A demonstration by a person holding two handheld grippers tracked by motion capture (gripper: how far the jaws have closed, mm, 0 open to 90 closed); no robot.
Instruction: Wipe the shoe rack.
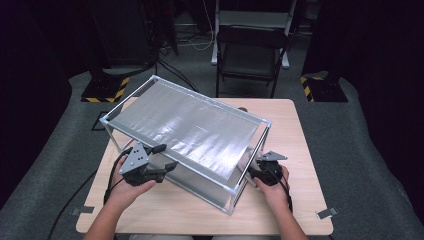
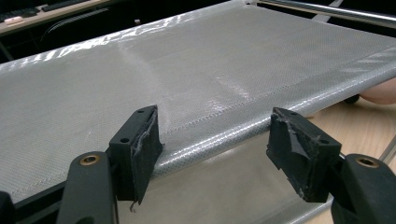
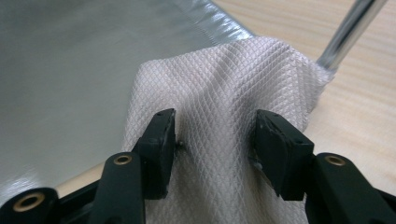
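Observation:
A two-tier metal rack (image 1: 116, 131) with silver mesh shelves stands askew on the wooden table (image 1: 295, 130). My left gripper (image 1: 167, 156) is at the front edge of the top shelf (image 2: 187, 70). In the left gripper view, the left gripper (image 2: 215, 140) has its jaws wide apart, with the shelf's hemmed edge running between them, untouched. My right gripper (image 1: 254, 170) is at the rack's right end. In the right gripper view, a white diamond-weave cloth (image 3: 224, 84) lies bunched on the lower shelf (image 3: 70, 70). The right gripper (image 3: 215, 135) stands spread over a ridge of it.
A chrome post (image 3: 348, 32) of the rack rises just beyond the cloth. A dark folding chair (image 1: 250, 55) stands behind the table. Stand bases with yellow-black stripes (image 1: 105, 90) (image 1: 320, 87) sit on the floor at both far corners. Cables trail from both grippers.

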